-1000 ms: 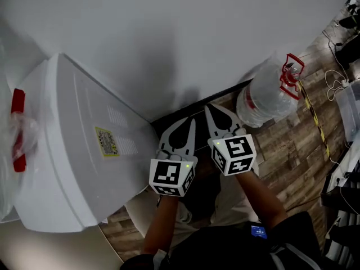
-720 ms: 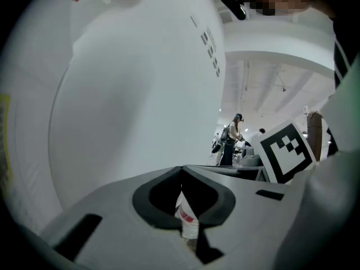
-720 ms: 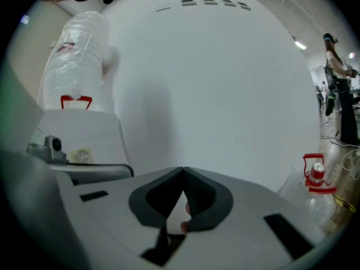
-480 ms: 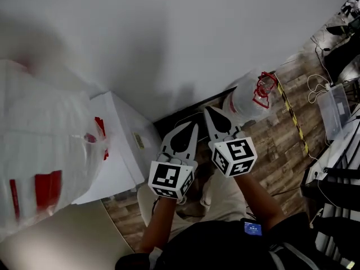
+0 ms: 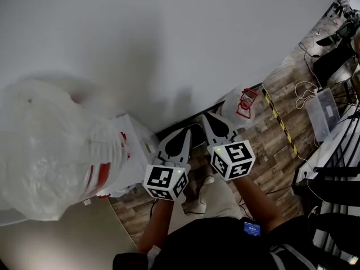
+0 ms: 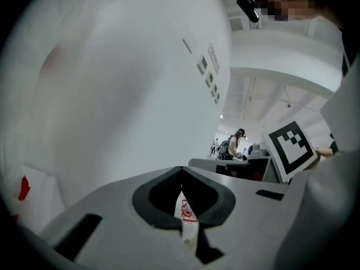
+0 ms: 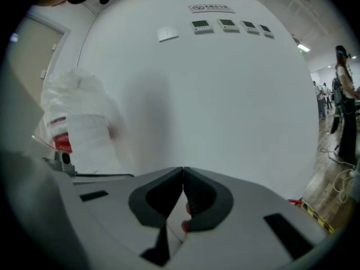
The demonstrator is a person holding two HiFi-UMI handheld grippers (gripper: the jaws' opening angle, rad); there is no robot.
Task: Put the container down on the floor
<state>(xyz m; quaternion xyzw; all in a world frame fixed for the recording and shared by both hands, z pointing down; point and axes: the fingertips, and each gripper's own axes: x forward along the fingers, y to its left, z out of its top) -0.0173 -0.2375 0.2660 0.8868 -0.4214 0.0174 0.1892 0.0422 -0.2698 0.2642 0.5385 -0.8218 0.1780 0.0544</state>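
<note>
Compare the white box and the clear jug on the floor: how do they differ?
The white box is opaque and flat-sided; the clear jug is see-through and rounded. The white box is partly hidden behind a plastic-wrapped bundle; the clear jug is in plain view. Both are on the wooden floor by the wall, with red parts.

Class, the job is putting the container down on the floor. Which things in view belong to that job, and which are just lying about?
Job: container, on the floor; left gripper and right gripper, both shut, empty.
Lying about: wrapped bundle, clear bag, striped tape, cables, clear box.
</note>
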